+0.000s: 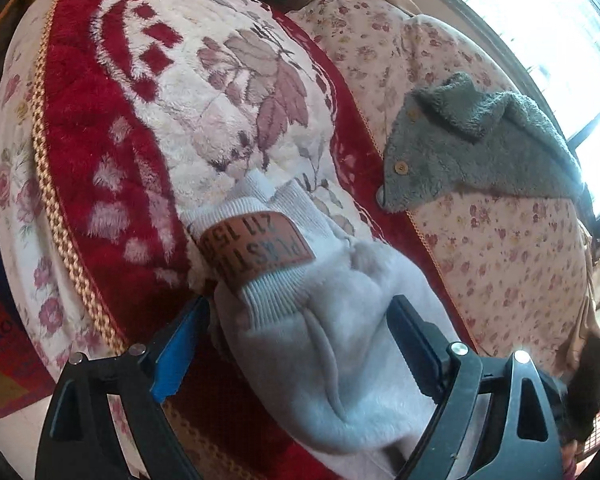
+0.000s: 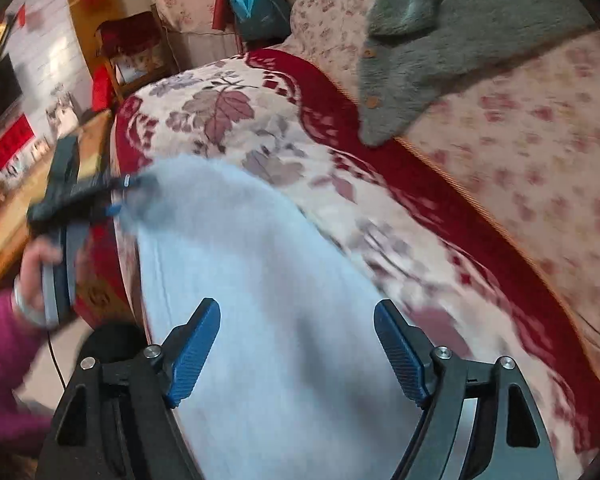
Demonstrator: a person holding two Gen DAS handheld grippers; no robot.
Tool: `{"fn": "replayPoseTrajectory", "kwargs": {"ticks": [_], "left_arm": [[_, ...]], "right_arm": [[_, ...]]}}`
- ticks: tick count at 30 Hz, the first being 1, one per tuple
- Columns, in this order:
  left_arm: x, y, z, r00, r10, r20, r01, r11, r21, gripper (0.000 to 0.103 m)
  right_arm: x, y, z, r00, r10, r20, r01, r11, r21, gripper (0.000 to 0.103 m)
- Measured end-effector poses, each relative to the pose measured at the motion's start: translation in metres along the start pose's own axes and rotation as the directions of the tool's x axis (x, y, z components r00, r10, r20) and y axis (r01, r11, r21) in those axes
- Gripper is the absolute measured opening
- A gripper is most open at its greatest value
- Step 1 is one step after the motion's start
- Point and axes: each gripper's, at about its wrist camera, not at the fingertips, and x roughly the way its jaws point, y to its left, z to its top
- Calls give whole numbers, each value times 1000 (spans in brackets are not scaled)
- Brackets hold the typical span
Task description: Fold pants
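Pale fleece pants (image 1: 320,320) lie on the red floral blanket (image 1: 100,208); soft, limp, light. Left gripper (image 1: 300,344) and right gripper (image 2: 296,352) stand spread, gripping nothing. Best hold: ribbed waistband (image 1: 276,292).

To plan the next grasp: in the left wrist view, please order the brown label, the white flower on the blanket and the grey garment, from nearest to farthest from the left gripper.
From the left gripper:
1. Brown label, just ahead on the waistband.
2. White flower, blanket centre.
3. Grey garment, far right.
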Motion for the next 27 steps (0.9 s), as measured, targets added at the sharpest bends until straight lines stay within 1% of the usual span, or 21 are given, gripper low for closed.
{"fn": "replayPoseTrajectory", "kwargs": {"ticks": [2,3,4,5,6,7,8,9,10,12,15,16,17,18,19,21,22,23,24,26,27], "left_arm": [[6,-1,2,1000,14,0,-14,999,30,89],[8,-3,3,1000,20,0,-20,998,51,89],[12,-7,3,1000,29,4,-29,995,96,79],[14,-11,4,999,35,5,-35,990,138,69],[17,-20,4,999,50,4,-50,976,212,51],[16,-28,4,997,73,25,-77,959,274,48],[13,-35,4,995,77,56,-91,943,321,45],[10,-42,4,994,67,86,-94,928,360,41],[7,-47,6,993,48,109,-87,919,384,41],[6,-48,11,991,33,133,-81,924,374,41],[15,-33,12,992,64,112,-97,942,322,43],[18,-26,9,990,93,103,-121,942,312,52],[21,-19,7,988,120,98,-144,943,299,68],[23,-11,5,984,148,95,-169,946,278,75],[21,-2,4,984,150,93,-169,953,252,82],[15,11,5,988,127,83,-142,969,202,87],[13,13,5,987,136,82,-150,970,192,90],[11,13,6,986,142,84,-156,969,193,90],[7,12,8,985,146,90,-162,966,201,90],[0,6,9,982,155,111,-177,959,220,90],[-3,2,9,979,161,125,-186,956,228,90]], "right_arm": [[43,4,21,999,21,-34,-22,1000,-18,87],[65,6,26,998,10,-62,-12,1000,-22,87],[77,8,25,997,3,-83,-5,1000,-24,87],[95,10,26,993,-5,-117,1,999,-33,75],[104,12,26,991,-12,-136,6,999,-50,60],[108,16,23,989,-23,-143,12,997,-73,48],[103,19,20,993,-36,-112,25,995,-101,42],[97,21,18,995,-45,-94,34,992,-122,36],[89,19,18,995,-64,-72,54,990,-129,26],[71,13,22,997,-70,-26,67,993,-100,19],[62,12,27,998,-55,3,55,995,-84,19],[66,14,26,999,-53,-9,52,995,-88,19],[71,17,25,998,-56,-17,54,994,-96,19],[79,20,23,997,-69,-29,66,992,-109,19],[85,21,22,996,-82,-36,77,990,-115,20],[94,23,17,994,-103,-37,98,989,-111,25],[94,22,16,994,-105,-36,101,990,-103,30],[91,21,16,994,-100,-39,96,991,-97,39],[89,20,17,994,-101,-43,97,991,-91,45],[77,19,19,996,-84,-37,82,995,-61,66],[70,19,18,998,-63,-25,62,997,-48,68]]}}
